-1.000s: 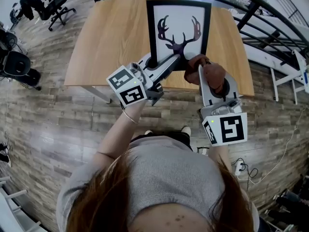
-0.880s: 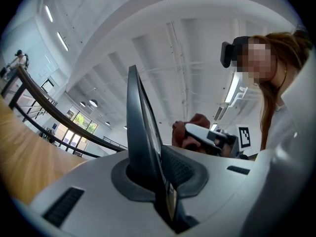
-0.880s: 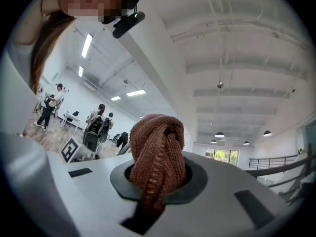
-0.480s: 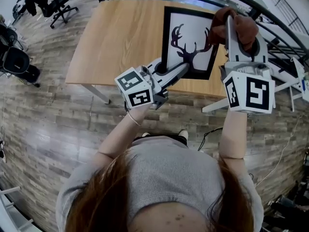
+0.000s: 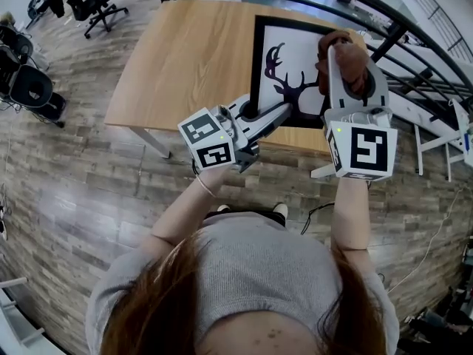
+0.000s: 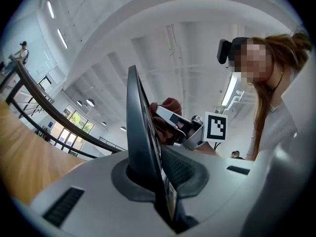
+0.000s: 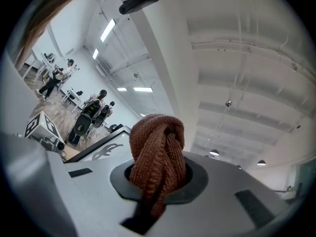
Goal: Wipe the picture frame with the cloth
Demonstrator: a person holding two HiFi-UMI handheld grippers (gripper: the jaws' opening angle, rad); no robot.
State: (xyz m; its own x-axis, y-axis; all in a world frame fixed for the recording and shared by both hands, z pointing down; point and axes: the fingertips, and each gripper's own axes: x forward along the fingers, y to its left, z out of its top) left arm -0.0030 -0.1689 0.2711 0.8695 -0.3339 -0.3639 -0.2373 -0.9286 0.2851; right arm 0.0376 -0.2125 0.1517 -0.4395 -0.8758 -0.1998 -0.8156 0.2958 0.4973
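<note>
left claw (image 5: 267, 114): clamped on the lower edge of the picture frame (image 5: 293, 59). the left gripper view shows the jaws pressed on both faces of the frame (image 6: 140, 127), which is seen edge-on and rises steeply out of the left claw (image 6: 154, 184). the head view shows only its front, a dark antler print on white.

right claw (image 5: 349, 69): clamped on the brown cloth (image 5: 338, 41). the right gripper view shows the cloth (image 7: 158, 152) bunched in a knot that fills the right claw (image 7: 157, 184), with a corner of the frame (image 7: 98, 152) low at left. only the left gripper view shows the cloth (image 6: 165, 113) meeting the printed face of the frame about halfway up. in the head view it covers the frame's right border near the top.

the frame hangs over the right part of the counter (image 5: 185, 58); whether its far edge rests there cannot be told. the counter's left half is bare wood. just beyond its right and far edges runs a dark railing (image 5: 414, 28). office chairs (image 5: 81, 2) stand well apart at far left on the plank floor (image 5: 96, 198).
</note>
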